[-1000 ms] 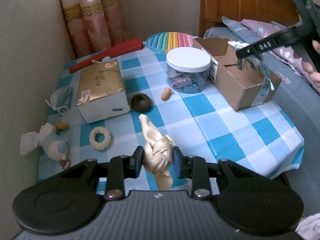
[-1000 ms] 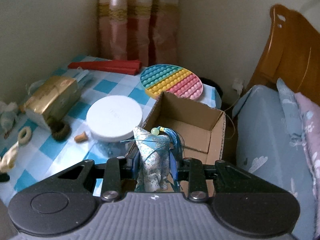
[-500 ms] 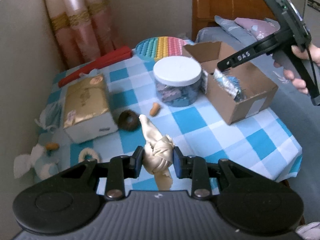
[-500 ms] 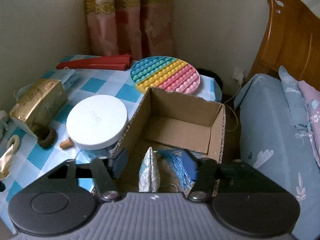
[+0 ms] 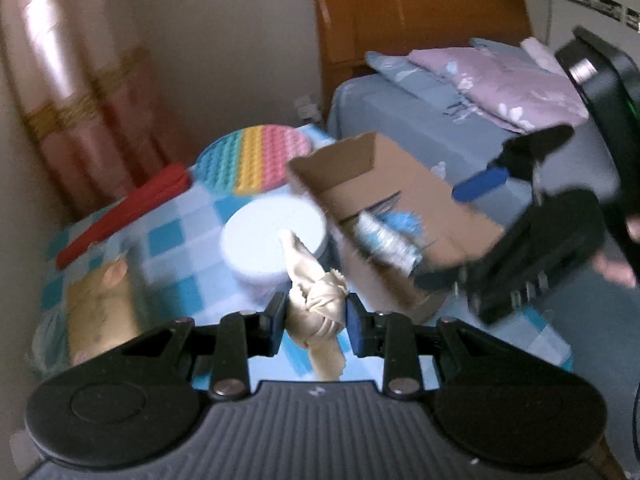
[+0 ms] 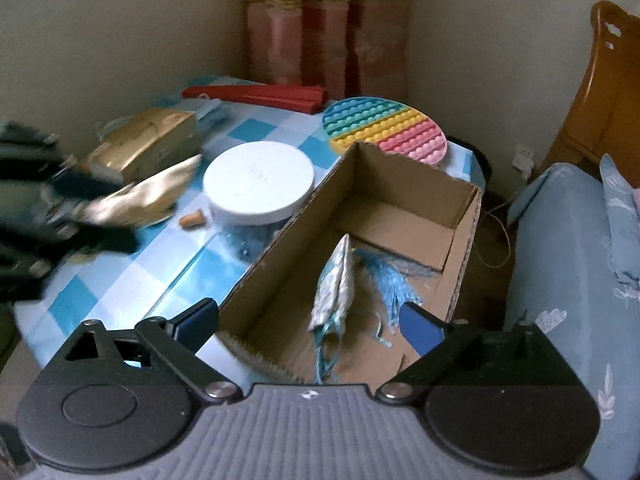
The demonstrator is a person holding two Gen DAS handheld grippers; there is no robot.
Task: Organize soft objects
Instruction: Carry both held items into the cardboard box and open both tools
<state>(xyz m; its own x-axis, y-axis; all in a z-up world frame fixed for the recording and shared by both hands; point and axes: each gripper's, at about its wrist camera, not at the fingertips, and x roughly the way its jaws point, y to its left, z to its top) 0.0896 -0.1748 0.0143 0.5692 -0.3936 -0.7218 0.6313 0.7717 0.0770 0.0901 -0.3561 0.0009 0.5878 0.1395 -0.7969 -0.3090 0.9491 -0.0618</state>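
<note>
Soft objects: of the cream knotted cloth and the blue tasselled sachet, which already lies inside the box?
The sachet; the cloth is clamped in the left gripper.

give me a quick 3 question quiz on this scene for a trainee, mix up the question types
1. True or false: the left gripper is shut on the cream knotted cloth.
2. Where does the silver-blue tasselled pouch lie?
A. on the white jar lid
B. inside the cardboard box
C. between the pressing pads of the right gripper
3. Fill in: the round rainbow pop toy lies just behind the ____.

Key
1. True.
2. B. The right gripper's jaws are opening and its pads stand apart from the pouch, which lies on the box floor.
3. Cardboard box.
</note>
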